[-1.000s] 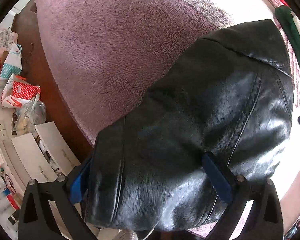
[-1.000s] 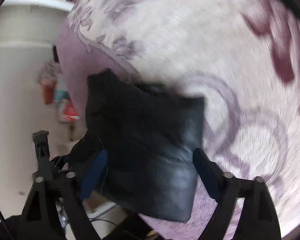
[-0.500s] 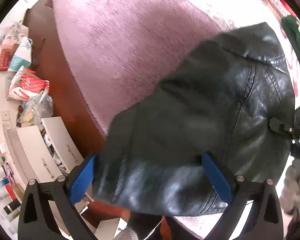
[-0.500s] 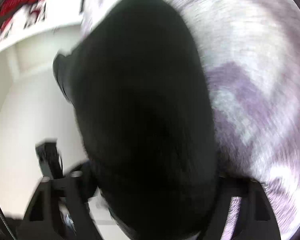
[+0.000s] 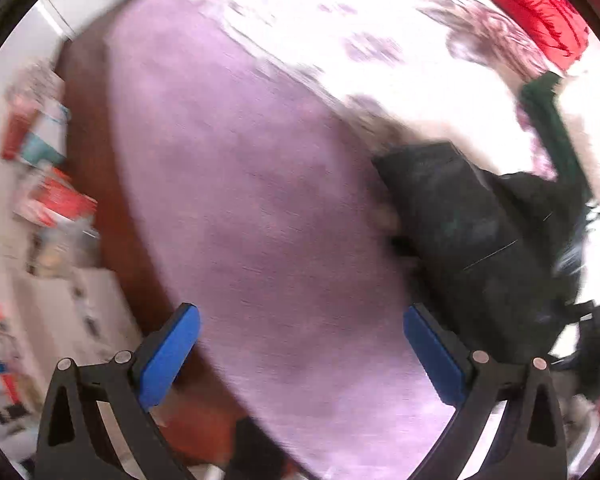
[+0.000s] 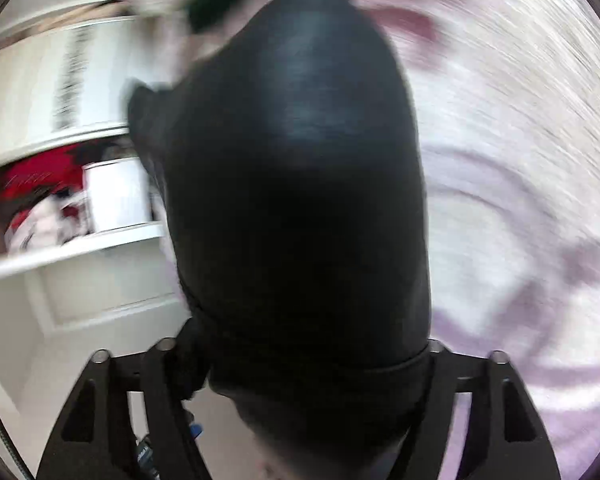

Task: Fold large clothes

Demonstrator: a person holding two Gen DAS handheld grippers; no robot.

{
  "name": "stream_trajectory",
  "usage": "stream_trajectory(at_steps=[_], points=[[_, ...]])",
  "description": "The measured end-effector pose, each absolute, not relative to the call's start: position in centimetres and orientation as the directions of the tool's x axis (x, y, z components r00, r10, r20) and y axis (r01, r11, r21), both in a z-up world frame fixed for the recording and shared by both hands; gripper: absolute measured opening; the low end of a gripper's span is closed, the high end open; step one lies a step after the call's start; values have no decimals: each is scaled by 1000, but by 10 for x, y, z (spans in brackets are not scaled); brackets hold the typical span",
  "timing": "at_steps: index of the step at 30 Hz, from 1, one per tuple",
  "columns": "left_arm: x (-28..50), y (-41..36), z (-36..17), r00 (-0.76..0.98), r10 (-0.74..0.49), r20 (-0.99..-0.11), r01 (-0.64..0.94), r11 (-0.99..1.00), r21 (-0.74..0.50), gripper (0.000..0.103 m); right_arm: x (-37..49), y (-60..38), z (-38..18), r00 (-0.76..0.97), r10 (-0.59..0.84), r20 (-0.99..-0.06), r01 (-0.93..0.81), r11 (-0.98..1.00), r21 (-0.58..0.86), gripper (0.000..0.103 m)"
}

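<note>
In the left wrist view the folded black leather jacket (image 5: 480,232) sits to the right, over the purple fleece blanket (image 5: 240,180). My left gripper (image 5: 304,336) points down at bare blanket, its blue pads (image 5: 168,352) wide apart with nothing between them: open. Seen from the right wrist, the jacket (image 6: 300,180) fills the space between the fingers of my right gripper (image 6: 304,340) and hides the pads. That gripper holds the thick bundle off the bed, and its jaws are opening slightly. Both views are blurred by motion.
A dark green garment (image 5: 556,136) and a red one (image 5: 532,4) lie at the far right of the bed. The brown bed frame (image 5: 96,152) runs down the left, beside bags (image 5: 48,200) and a white cabinet (image 5: 72,312). White shelves (image 6: 100,240) stand left of the jacket.
The jacket has left my left gripper's jaws and now lies off to the right; that gripper rose over bare blanket. The right gripper swung sideways and rolled with the jacket bundle in it.
</note>
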State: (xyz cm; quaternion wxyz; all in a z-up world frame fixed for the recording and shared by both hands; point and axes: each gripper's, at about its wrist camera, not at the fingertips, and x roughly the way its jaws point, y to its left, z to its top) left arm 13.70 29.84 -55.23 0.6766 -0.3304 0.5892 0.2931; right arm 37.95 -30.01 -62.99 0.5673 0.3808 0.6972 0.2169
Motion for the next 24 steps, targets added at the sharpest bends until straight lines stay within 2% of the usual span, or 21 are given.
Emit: stream_trajectory(at_steps=[2, 4, 7, 9, 11, 12, 13, 14, 15, 16, 18, 21, 24], points=[[154, 293, -573, 183, -109, -977, -796, 567, -212, 103, 375, -322, -640, -138, 770, -623, 334, 628, 703, 86], [176, 288, -591, 250, -218, -944, -796, 508, -328, 103, 369, -340, -631, -172, 720, -672, 292, 689, 664, 86], [209, 285, -616, 314, -282, -907, -788, 456, -415, 103, 373, -371, -598, -156, 634, -758, 203, 771, 603, 86], [228, 284, -620, 341, -270, -900, -781, 451, -431, 103, 381, -394, -572, -106, 574, -812, 160, 816, 556, 86], [245, 282, -615, 389, -220, -895, -768, 459, -446, 89, 404, -411, -551, -66, 580, -812, 135, 811, 569, 86], [250, 282, -613, 397, -188, -898, -772, 462, -438, 59, 420, -410, -544, -55, 583, -811, 116, 810, 574, 86], [252, 282, -611, 411, -164, -897, -772, 461, -438, 44, 430, -400, -538, -50, 579, -813, 91, 814, 574, 86], [253, 280, -608, 425, -128, -896, -776, 459, -433, 39, 441, -384, -530, -44, 568, -822, 58, 823, 565, 86], [254, 279, -604, 444, -99, -891, -773, 460, -436, 28, 463, -355, -527, -34, 550, -834, 27, 835, 550, 86], [253, 278, -600, 460, -78, -884, -768, 465, -441, 22, 466, -322, -528, -19, 527, -850, 0, 850, 527, 86], [241, 272, -583, 511, -47, -858, -750, 462, -472, 17, 471, -305, -519, 11, 513, -858, -37, 858, 513, 86], [214, 265, -564, 554, -19, -832, -739, 450, -502, 16, 479, -274, -496, 30, 551, -834, -107, 832, 545, 86], [195, 270, -578, 534, -32, -845, -767, 401, -500, 16, 464, -236, -476, 19, 527, -850, -208, 834, 512, 85]])
